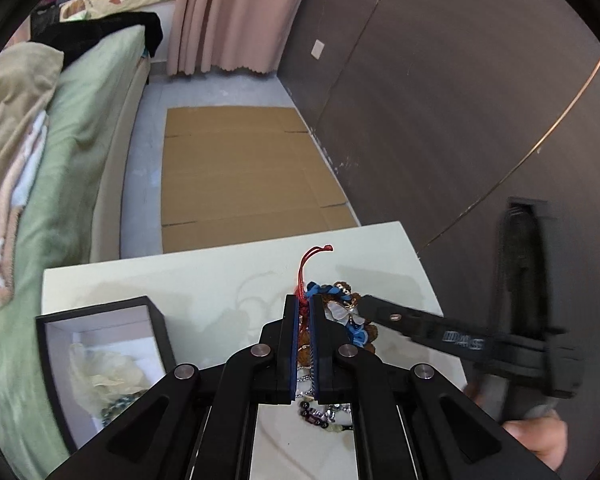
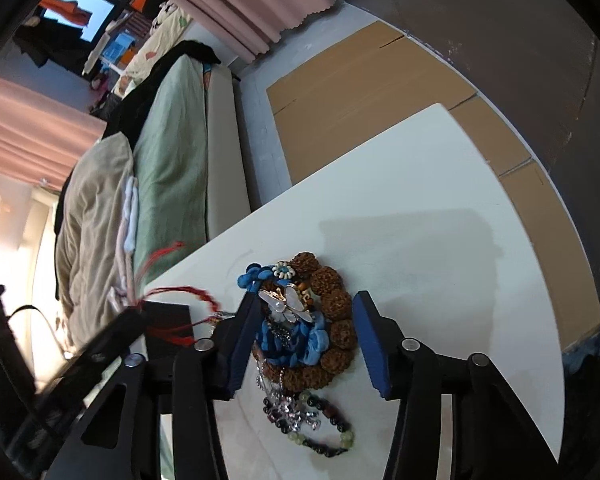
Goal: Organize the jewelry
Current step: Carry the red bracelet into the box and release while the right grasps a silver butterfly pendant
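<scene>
light: soft daylight from window (image 2: 86,12) | glare: blown-out white below window, left edge | shadows: faint on table (image 2: 440,208) | blur: right gripper (image 1: 364,304) smeared in left view | distortion: fisheye bend, dark corners

The left hand-held gripper (image 1: 305,344) points steeply down, jaws pinched together; the right hand-held gripper (image 2: 306,344) stands part-open.

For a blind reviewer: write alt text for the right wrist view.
The right gripper hangs open over a jewelry pile on a white table. At left, the left gripper pinches a red cord.
</scene>
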The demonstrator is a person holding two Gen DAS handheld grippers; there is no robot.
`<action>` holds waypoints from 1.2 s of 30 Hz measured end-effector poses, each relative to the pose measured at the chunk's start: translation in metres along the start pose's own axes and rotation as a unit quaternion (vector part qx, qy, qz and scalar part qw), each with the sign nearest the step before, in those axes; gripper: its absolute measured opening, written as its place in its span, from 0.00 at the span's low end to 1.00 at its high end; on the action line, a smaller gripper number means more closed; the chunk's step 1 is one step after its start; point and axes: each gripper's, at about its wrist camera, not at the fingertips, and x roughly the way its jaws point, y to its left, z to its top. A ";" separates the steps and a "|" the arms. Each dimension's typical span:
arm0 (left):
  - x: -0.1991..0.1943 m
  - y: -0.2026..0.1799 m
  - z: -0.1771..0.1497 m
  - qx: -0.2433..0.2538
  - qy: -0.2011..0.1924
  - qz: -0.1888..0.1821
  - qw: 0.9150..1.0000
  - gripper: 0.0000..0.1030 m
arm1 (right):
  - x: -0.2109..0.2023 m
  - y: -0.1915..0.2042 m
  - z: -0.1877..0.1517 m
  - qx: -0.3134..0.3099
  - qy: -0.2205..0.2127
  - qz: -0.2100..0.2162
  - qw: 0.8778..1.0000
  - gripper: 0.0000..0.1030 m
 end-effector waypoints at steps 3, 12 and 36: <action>-0.011 0.002 0.001 0.000 -0.007 0.003 1.000 0.04 | 0.003 0.006 0.000 -0.016 -0.006 -0.019 1.000 0.44; -0.040 0.007 -0.002 0.001 -0.024 0.012 1.000 0.04 | 0.004 0.014 -0.001 -0.050 -0.020 -0.038 0.998 0.21; -0.092 0.065 -0.036 -0.048 -0.060 0.050 0.996 0.05 | -0.026 0.062 -0.025 -0.064 -0.045 0.064 0.995 0.21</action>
